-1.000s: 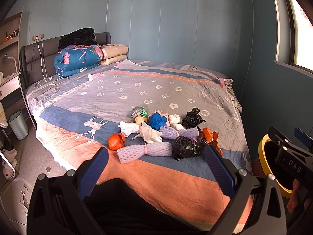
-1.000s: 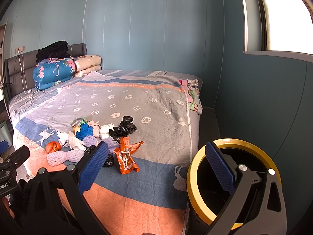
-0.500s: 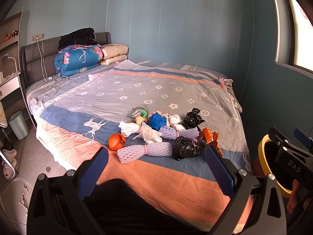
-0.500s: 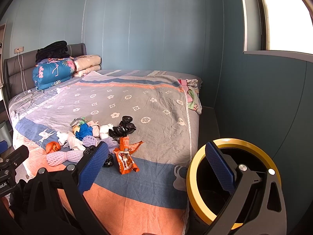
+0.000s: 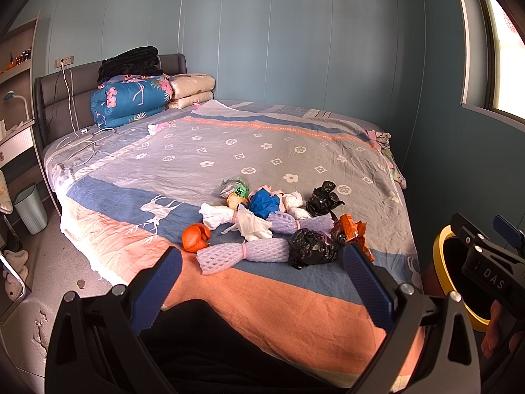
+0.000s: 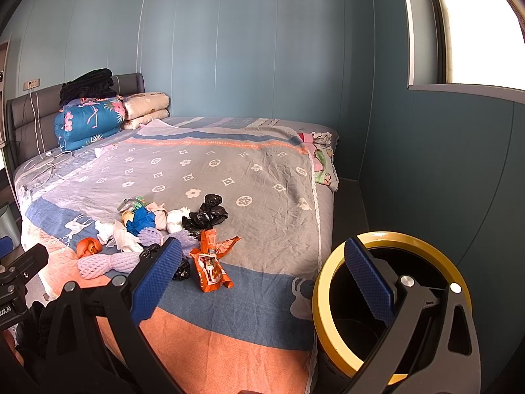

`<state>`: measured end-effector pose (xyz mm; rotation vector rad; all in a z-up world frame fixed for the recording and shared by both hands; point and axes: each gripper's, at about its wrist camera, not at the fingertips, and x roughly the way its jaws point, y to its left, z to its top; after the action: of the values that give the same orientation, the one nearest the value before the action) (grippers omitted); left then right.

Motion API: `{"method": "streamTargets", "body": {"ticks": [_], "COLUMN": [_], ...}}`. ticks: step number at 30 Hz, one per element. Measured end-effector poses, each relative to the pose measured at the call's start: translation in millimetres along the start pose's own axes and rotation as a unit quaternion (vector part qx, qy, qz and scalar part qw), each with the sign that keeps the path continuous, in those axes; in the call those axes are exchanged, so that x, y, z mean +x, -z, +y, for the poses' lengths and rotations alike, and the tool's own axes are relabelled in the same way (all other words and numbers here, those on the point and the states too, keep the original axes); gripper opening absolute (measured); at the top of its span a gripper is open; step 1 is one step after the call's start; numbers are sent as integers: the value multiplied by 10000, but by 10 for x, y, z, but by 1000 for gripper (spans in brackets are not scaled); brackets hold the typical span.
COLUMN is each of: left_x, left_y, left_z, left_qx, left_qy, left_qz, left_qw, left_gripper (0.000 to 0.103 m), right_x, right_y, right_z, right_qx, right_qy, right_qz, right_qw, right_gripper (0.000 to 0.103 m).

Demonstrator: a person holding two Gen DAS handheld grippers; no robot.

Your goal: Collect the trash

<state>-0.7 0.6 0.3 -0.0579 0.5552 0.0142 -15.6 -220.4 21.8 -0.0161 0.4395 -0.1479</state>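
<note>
Both grippers are hovering at the foot of a bed, each with its two blue-padded fingers spread wide apart and gripping nothing. From the left wrist view, the left gripper (image 5: pixel 261 267) is pointing over the orange band of the bedspread (image 5: pixel 203 151), and the right gripper (image 5: pixel 485 262) is showing at four o'clock. From the right wrist view, the right gripper (image 6: pixel 262 259) is hanging above the bed's corner, with a black bin with a yellow rim (image 6: pixel 320 298) standing on the floor at five o'clock, just beside the mattress.

Just beyond the left fingertips, a pile of trash is lying on the bedspread. Nearest is a lilac foam net (image 5: pixel 242 254), with an orange peel (image 5: pixel 196 237) touching its end at ten o'clock and a crumpled black bag (image 5: pixel 311 249) at its other end. An orange snack wrapper (image 5: pixel 351 229) is lying at two o'clock of that bag. Behind these are sitting white tissues (image 5: pixel 249 226), a blue scrap (image 5: pixel 264 198), a second black bag (image 5: pixel 323 198) and a silver-green wrapper (image 5: pixel 233 187).

Farther off, at eleven o'clock, a folded blue floral quilt (image 5: pixel 129 101) is resting against the headboard, with dark clothing (image 5: pixel 131 65) stacked on top and cream pillows (image 5: pixel 192 87) beside it.
</note>
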Motion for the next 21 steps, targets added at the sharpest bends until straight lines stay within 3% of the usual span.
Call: {"method": "streamTargets", "body": {"ticks": [21], "left_x": [-1], "left_y": [0], "left_z": [0], "left_qx": [-1], "left_qy": [0], "left_qz": [-5], "left_qw": [10000], "left_gripper": [95], "right_x": [-31], "right_y": [-5], "right_z": [-7], "right_qx": [18], "right_qy": [12], "right_qz": [-36], "right_qw": [10000], "right_gripper": [95]}}
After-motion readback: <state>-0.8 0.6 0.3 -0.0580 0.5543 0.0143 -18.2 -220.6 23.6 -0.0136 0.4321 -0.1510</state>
